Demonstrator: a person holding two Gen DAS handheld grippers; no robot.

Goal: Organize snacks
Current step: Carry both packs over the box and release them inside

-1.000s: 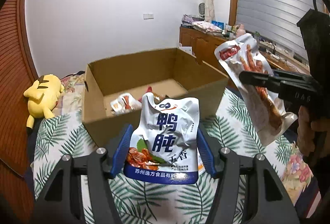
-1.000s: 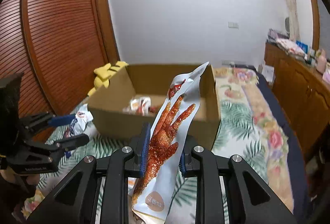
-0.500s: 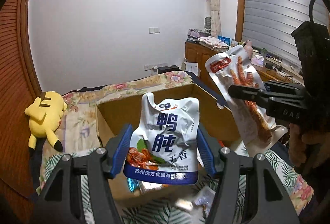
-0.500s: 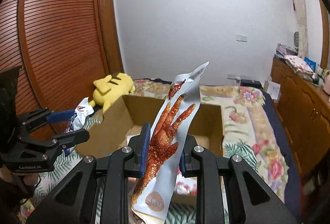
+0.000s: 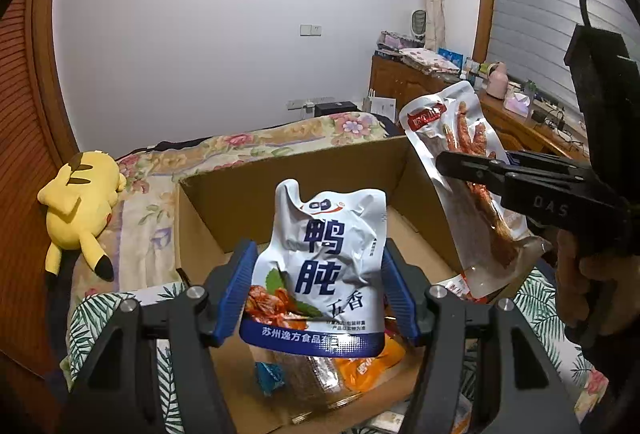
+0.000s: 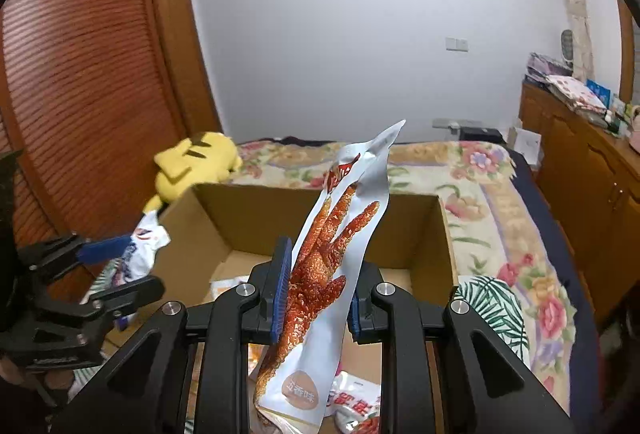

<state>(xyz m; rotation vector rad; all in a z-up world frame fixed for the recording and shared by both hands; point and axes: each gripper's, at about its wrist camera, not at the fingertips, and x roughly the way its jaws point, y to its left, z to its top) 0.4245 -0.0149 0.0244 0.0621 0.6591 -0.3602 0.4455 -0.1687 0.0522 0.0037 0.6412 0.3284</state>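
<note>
My left gripper [image 5: 316, 290] is shut on a white and blue duck snack pouch [image 5: 324, 266], held upright over the open cardboard box [image 5: 280, 190]. In the right wrist view my right gripper [image 6: 316, 294] is shut on a long clear pouch of red chicken feet [image 6: 332, 262], also above the box [image 6: 304, 210]. The right gripper and its chicken-feet pouch [image 5: 468, 170] show at the right of the left wrist view. The left gripper with its pouch [image 6: 136, 254] shows at the left of the right wrist view. Several snack packets [image 5: 360, 366] lie on the box floor.
The box stands on a bed with a leaf-print cover [image 6: 496, 302] and a floral quilt [image 6: 492, 194]. A yellow plush toy [image 5: 80, 202] lies left of the box by a wooden wardrobe [image 6: 80, 82]. A wooden dresser [image 6: 588, 162] stands at the right.
Both grippers moved forward with their pouches, from in front of the box to over its opening. The box now fills the lower views and its contents show beneath the pouches.
</note>
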